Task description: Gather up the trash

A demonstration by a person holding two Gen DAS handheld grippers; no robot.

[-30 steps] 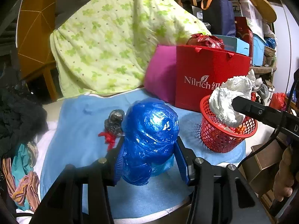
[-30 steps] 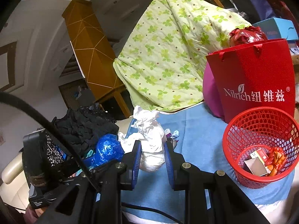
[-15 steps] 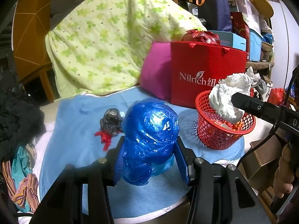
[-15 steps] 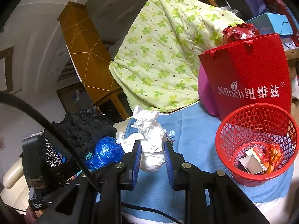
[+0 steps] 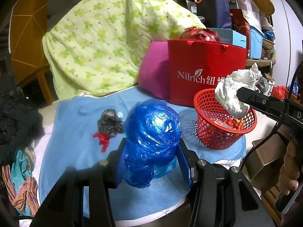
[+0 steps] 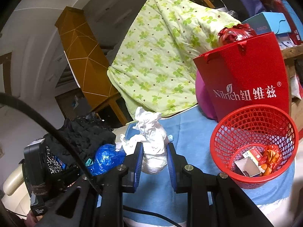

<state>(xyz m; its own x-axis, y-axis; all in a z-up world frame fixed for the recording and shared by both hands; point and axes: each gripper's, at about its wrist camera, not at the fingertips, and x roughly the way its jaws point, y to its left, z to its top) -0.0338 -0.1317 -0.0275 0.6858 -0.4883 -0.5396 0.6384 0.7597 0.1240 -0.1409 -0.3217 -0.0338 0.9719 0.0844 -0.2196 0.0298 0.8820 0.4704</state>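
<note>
Left gripper (image 5: 150, 162) is clamped on a crumpled blue plastic bag (image 5: 151, 140). Right gripper (image 6: 154, 159) is pinching a white paper wad (image 6: 152, 147) over the blue cloth (image 6: 191, 132). The red basket (image 6: 253, 145) sits at 3 o'clock of the wad, red gift bag (image 6: 244, 77) behind it around 1.

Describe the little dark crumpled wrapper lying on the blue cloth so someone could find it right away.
Start at the blue cloth covering the table. Left of the blue plastic bag held in the fingers lies the dark wrapper, grey-black and shiny. A red scrap lies against its near edge.
</note>
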